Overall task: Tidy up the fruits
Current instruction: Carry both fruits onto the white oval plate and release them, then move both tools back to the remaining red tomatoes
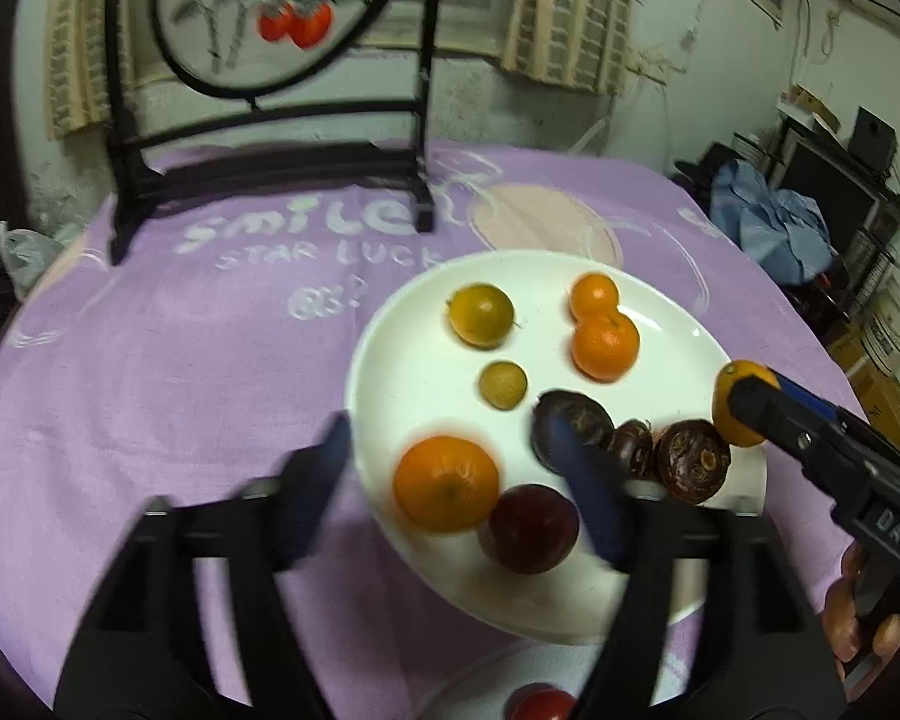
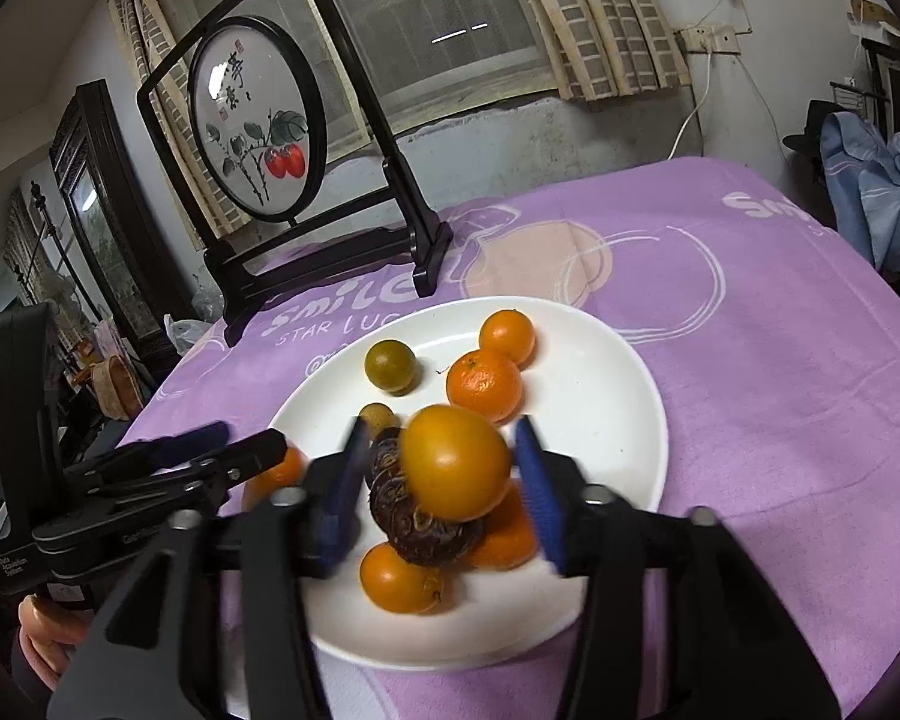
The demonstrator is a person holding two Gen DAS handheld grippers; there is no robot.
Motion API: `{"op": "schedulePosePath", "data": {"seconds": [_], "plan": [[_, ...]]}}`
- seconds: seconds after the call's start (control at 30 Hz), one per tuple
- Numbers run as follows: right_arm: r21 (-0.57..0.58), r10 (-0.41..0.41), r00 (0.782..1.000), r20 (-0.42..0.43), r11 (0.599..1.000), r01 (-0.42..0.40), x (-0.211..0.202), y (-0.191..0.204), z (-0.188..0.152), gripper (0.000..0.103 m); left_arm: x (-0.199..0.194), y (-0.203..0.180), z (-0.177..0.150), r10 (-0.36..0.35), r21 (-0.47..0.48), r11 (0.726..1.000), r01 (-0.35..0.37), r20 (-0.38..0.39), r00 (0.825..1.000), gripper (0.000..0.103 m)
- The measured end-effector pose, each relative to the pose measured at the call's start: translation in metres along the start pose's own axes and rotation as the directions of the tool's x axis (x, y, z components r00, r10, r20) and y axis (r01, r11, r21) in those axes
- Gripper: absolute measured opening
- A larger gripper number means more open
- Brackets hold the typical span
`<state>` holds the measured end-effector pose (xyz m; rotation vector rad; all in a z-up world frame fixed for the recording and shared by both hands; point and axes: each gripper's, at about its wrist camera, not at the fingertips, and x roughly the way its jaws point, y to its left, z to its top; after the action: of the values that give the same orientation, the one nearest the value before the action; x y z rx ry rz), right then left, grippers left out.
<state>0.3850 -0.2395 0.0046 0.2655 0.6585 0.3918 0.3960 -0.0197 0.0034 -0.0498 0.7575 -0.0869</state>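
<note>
A white plate [image 1: 402, 354] [image 2: 618, 414] on the purple cloth holds several oranges, a small green-yellow fruit [image 1: 503, 385], dark brown fruits [image 1: 690, 461] and a dark red one [image 1: 533, 529]. My left gripper [image 1: 468, 480] is open above the plate's near left side, over a large orange [image 1: 446, 483]; nothing sits between its fingers. My right gripper [image 2: 444, 480] has a yellow-orange fruit [image 2: 456, 471] [image 1: 735, 402] between its blue pads over the plate's right edge, with slight gaps showing at the pads. It also shows in the left wrist view [image 1: 744, 405].
A black wooden stand with a round painted screen [image 1: 258, 6] [image 2: 258, 120] stands at the table's far left. A red fruit [image 1: 540, 705] lies off the plate near the front edge. Clutter and blue cloth [image 1: 768, 222] sit beyond the table's right side.
</note>
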Motion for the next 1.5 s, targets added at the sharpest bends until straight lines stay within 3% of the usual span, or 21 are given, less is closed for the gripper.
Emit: {"op": "schedulePosePath", "data": {"seconds": [0.2, 0.37, 0.57, 0.7, 0.87, 1.27, 1.5], "plan": [[-0.041, 0.055, 0.998, 0.036, 0.998, -0.054, -0.04, 0.014, -0.004, 0.065, -0.042, 0.006, -0.011, 0.013, -0.018, 1.0, -0.012, 0.058, 0.998, 0.094], [-0.046, 0.143, 0.989, -0.048, 0.988, -0.145, -0.062, 0.025, -0.031, 0.065, -0.067, 0.027, -0.053, 0.047, -0.027, 0.999, -0.045, 0.058, 0.997, 0.095], [-0.098, 0.138, 0.97, -0.199, 0.982, -0.16, -0.061, 0.042, -0.072, 0.065, -0.071, 0.05, -0.08, 0.077, -0.098, 0.992, -0.077, 0.001, 0.997, 0.095], [-0.177, 0.092, 0.969, -0.23, 0.975, -0.134, -0.062, 0.054, -0.086, 0.065, -0.071, 0.052, -0.083, 0.083, -0.109, 0.991, -0.084, -0.009, 0.996, 0.095], [-0.217, 0.076, 0.952, -0.297, 0.965, -0.145, -0.059, 0.058, -0.099, 0.065, -0.069, 0.05, -0.085, 0.105, -0.094, 0.99, -0.107, -0.019, 0.994, 0.095], [-0.297, 0.044, 0.928, -0.37, 0.941, -0.163, -0.054, 0.067, -0.121, 0.065, -0.067, 0.055, -0.085, 0.1, -0.123, 0.987, -0.104, -0.037, 0.994, 0.095], [-0.321, 0.027, 0.918, -0.396, 0.932, -0.166, -0.049, 0.073, -0.127, 0.051, -0.066, 0.053, -0.084, 0.098, -0.11, 0.989, -0.102, -0.044, 0.994, 0.095]]}}
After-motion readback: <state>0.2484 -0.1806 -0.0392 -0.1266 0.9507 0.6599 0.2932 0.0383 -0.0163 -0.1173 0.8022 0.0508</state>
